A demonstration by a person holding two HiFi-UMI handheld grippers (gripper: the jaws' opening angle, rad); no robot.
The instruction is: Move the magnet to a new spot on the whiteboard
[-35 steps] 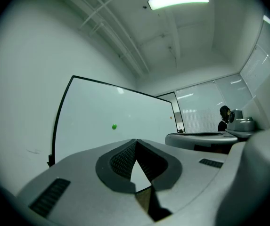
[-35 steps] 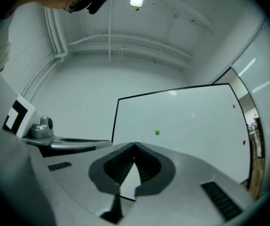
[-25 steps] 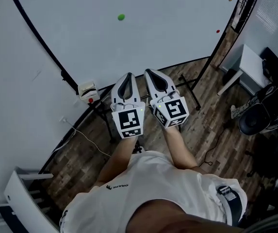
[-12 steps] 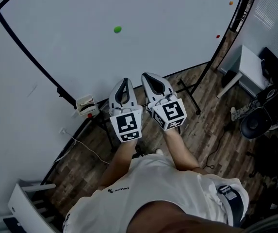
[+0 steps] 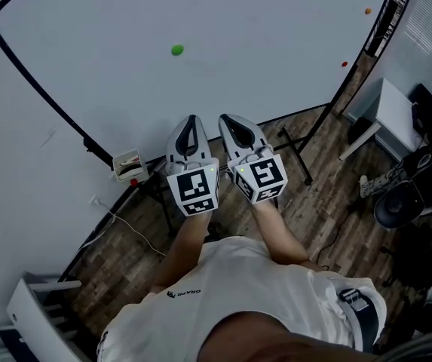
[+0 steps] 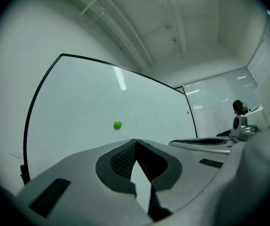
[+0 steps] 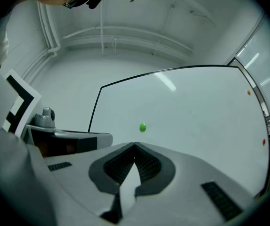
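Whiteboard (image 5: 261,44): large, white, black-framed, standing upright at the far side and filling most of the head view. Floor (image 5: 306,210): dark wood planks, running from the board's foot to the near side. Person (image 5: 238,300): white shirt, at the near edge, both forearms reaching toward the board. Bench (image 5: 393,108): white, at the far right, beside the board's right edge. Left claw (image 5: 191,121): white body with a marker cube at its near end, pointed at the board; its two tips are pressed together with nothing between them, as the left gripper view (image 6: 135,140) shows. Right claw (image 5: 226,119): just beside the left claw, on its right, pointed the same way; tips likewise pressed together and empty in the right gripper view (image 7: 135,145). Tray (image 5: 128,164): small, white, at the board's lower left edge, left of the left claw. Green magnet (image 5: 177,50): round, stuck on the whiteboard left of its middle, far beyond both claws and well apart from them; it sits above the tips in both gripper views (image 6: 117,124) (image 7: 143,126). Orange magnet (image 5: 367,10): near the board's far right edge. Red magnet (image 5: 344,63): nearer than the orange one, by the same edge.
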